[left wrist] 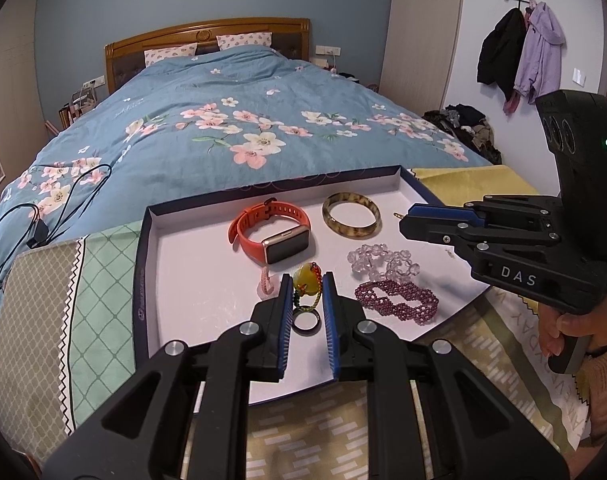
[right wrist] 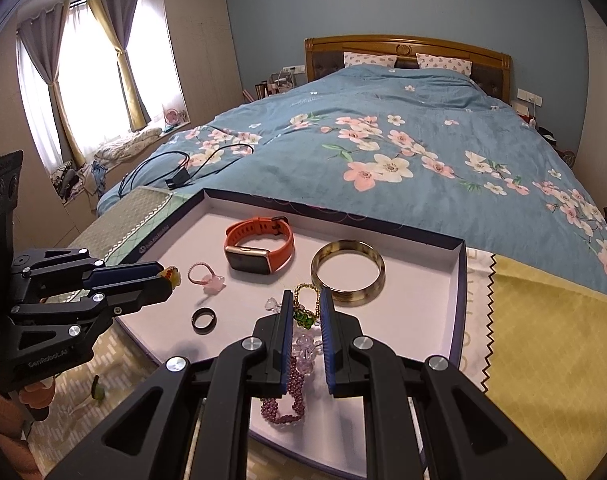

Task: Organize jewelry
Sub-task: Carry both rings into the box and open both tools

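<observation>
A white tray (left wrist: 191,272) with dark rim sits at the foot of the bed. In it lie an orange smartwatch (left wrist: 269,232), a horn bangle (left wrist: 351,215), a clear bead bracelet (left wrist: 383,262), a purple bead bracelet (left wrist: 397,300), a pink ring (left wrist: 266,282) and a dark ring (left wrist: 306,323). My left gripper (left wrist: 307,284) is shut on a yellow-green pendant (left wrist: 306,282) just above the tray. My right gripper (right wrist: 306,300) is shut on a green pendant with a gold chain (right wrist: 305,314), over the bead bracelets (right wrist: 291,392).
The tray (right wrist: 459,280) rests on patterned cloths (left wrist: 63,300); a yellow cloth (right wrist: 551,340) lies to the right. The blue floral duvet (left wrist: 243,120) spreads behind, with a black cable (left wrist: 35,228) at the left. A small green piece (right wrist: 98,390) lies outside the tray.
</observation>
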The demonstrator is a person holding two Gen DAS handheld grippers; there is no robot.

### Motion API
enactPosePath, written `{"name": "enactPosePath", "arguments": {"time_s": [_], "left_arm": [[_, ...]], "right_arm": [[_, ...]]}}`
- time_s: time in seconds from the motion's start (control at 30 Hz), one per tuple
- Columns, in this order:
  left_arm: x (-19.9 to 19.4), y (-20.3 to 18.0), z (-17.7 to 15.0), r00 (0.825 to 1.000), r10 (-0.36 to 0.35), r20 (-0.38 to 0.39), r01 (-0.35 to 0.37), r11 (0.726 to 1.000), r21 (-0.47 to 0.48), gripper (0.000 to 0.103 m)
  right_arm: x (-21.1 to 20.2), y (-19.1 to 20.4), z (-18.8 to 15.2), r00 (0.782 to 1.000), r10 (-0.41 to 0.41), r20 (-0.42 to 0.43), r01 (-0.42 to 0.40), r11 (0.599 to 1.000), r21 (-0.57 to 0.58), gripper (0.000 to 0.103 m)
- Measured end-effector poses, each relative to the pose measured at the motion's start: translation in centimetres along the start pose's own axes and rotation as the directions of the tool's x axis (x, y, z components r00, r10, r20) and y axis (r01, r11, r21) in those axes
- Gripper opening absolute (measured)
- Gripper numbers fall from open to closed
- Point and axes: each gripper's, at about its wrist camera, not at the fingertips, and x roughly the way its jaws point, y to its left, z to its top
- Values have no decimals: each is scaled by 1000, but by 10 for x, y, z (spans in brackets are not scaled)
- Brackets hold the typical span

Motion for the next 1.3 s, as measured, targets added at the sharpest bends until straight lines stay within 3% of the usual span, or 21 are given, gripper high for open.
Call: {"name": "enactPosePath", "arguments": {"time_s": [0.7,0.93,1.13,1.3], "left_arm": [[30,4,-2,998,12,-66,-14,1000,-20,15],[32,6,-1,998,8,-63,-10,1000,-27,15],[13,6,-2,1000,1,-20,-2,1000,-28,33],[-5,6,-3,1000,-4,9,4,999,-37,35]], "right_arm": [[25,-1,4,998,-29,-58,29,1000,-7,13],[23,-2,5,999,-26,-42,26,1000,3,16],[7,-12,5,1000,14,1,-14,998,53,20],[3,-18,4,1000,23,7,-23,997,80,21]]}}
